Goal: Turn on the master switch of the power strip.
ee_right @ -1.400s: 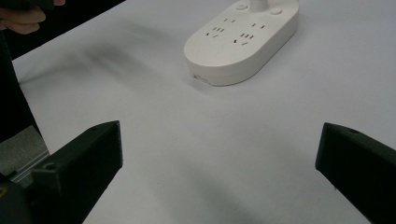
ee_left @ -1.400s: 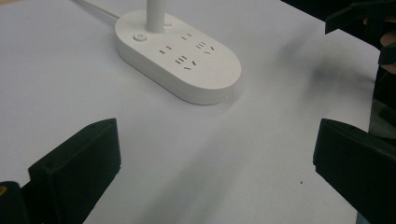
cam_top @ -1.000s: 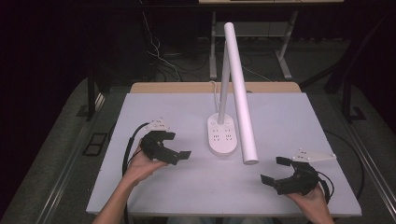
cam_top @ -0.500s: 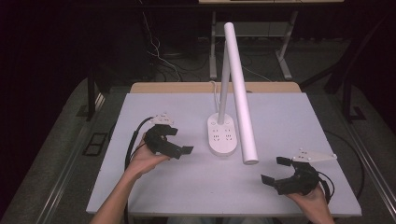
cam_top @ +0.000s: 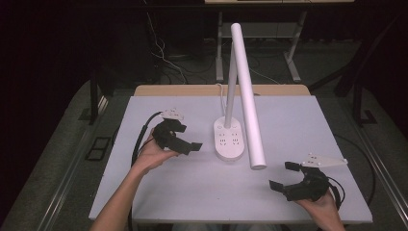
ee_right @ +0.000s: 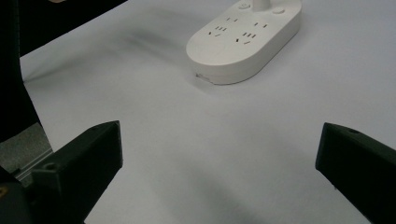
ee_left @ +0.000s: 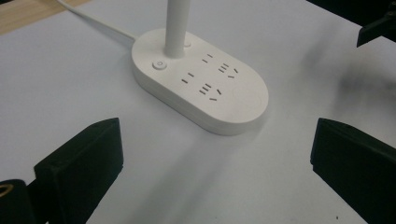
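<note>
A white desk lamp stands mid-table: its oval base (cam_top: 228,142) carries several sockets, and a long white tube head (cam_top: 248,101) slants down over it. My left gripper (cam_top: 188,136) is open just left of the base, jaws pointing at it. In the left gripper view the base (ee_left: 201,86) lies ahead between the wide jaws, with its round power button (ee_left: 159,65) beside the stem. My right gripper (cam_top: 284,175) is open at the table's front right, empty. In the right gripper view the base (ee_right: 245,37) sits far ahead.
The grey-white table top (cam_top: 298,125) has a wooden strip (cam_top: 192,90) along its far edge. The lamp's white cord (ee_left: 93,21) runs off the back. Black cables (cam_top: 139,144) trail from the left gripper. Dark floor and desk legs lie beyond.
My left gripper has moved forward and right, closer to the lamp base. The right gripper has hardly moved.
</note>
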Demonstrator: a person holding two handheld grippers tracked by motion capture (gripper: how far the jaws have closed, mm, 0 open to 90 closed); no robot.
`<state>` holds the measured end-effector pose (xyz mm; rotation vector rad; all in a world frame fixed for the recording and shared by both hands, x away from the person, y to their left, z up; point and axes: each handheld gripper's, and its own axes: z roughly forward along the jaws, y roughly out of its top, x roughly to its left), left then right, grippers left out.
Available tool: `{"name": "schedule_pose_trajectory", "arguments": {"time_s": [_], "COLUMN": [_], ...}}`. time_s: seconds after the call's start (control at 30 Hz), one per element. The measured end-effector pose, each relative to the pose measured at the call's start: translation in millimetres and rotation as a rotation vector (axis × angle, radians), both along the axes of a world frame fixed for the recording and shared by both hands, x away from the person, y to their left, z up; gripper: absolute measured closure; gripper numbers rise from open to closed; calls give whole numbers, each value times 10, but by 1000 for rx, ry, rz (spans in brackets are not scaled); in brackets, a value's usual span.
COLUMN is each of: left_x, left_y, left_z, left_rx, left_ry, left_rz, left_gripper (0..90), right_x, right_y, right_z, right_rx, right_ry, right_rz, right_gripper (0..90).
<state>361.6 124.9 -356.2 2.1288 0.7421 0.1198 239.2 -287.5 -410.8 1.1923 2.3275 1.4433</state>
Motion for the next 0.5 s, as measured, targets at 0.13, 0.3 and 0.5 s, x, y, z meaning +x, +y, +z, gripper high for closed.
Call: {"name": "schedule_pose_trajectory", "arguments": {"time_s": [0.13, 0.3, 0.5], "left_x": [53, 132, 258], "left_y": [-24, -58, -84], "left_z": [42, 71, 102], "left_rx": [10, 22, 36], "left_ry": [-3, 6, 23], "left_rz": [-3, -18, -13], "left_gripper": [18, 25, 32], "right_x": [-1, 1, -3], "right_y": [-4, -10, -7], "right_z": [3, 2, 3], "right_rx": [1, 2, 3], "right_ry": [4, 4, 5], "right_rz": [-1, -1, 3], "right_gripper": [1, 1, 1]}}
